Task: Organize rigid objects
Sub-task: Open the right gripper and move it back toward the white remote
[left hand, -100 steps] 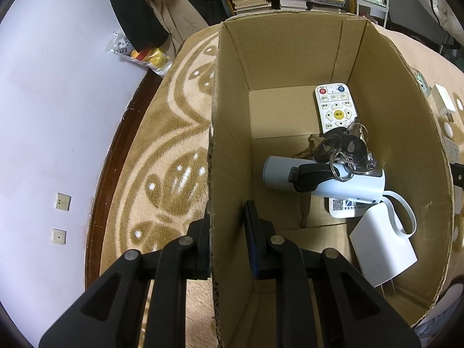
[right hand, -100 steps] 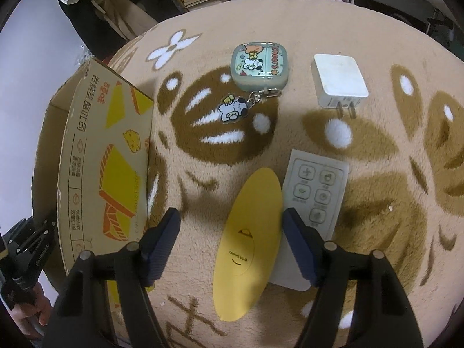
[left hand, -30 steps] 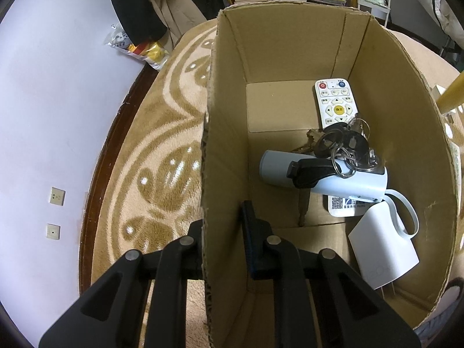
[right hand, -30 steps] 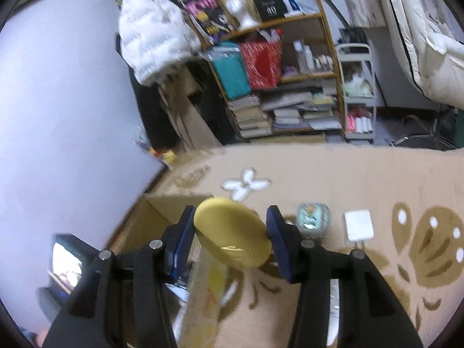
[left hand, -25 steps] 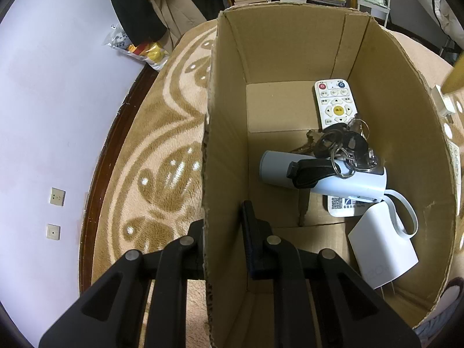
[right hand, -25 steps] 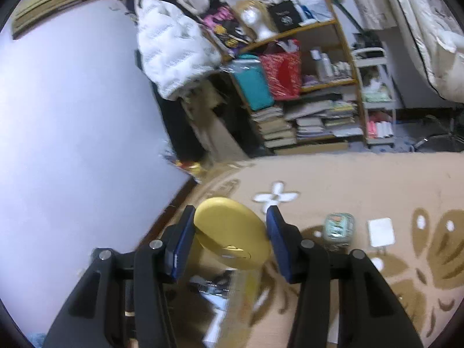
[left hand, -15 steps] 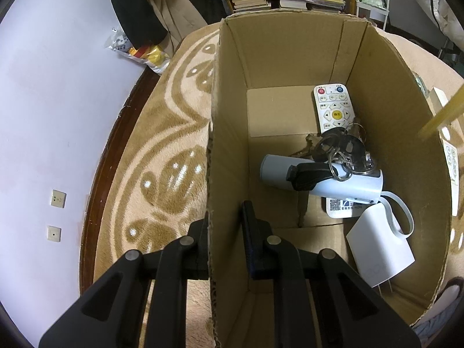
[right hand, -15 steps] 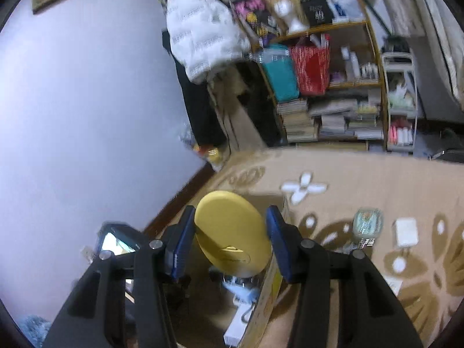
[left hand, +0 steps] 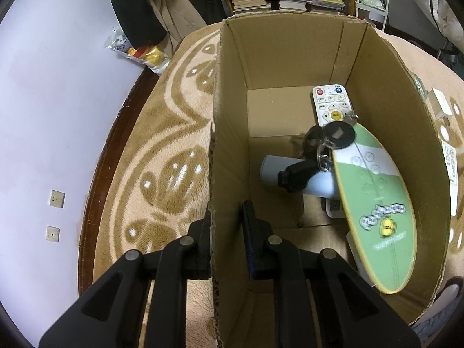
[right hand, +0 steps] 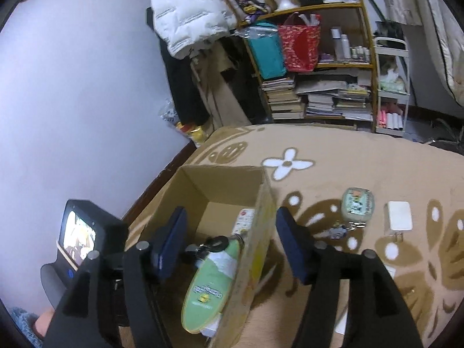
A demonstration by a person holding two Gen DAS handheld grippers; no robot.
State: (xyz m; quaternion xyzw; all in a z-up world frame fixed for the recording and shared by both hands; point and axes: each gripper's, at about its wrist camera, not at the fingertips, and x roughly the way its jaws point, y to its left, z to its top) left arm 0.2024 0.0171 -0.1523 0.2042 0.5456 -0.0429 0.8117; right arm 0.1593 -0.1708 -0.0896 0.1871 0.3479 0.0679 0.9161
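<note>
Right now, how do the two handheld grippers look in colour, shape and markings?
Both are matte black plastic. The left gripper has angular black arms with round silver pivot pins and dark blue pads on its fingers. The right gripper has the same build, with flat, rectangular dark blue pads. No cables or sleeves show.

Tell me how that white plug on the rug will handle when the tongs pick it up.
The plug looks like a stiff, boxy block, so it should grip firmly. Its flat sides suggest it won't roll. The smooth casing may slip; its prongs could snag the rug.
</note>
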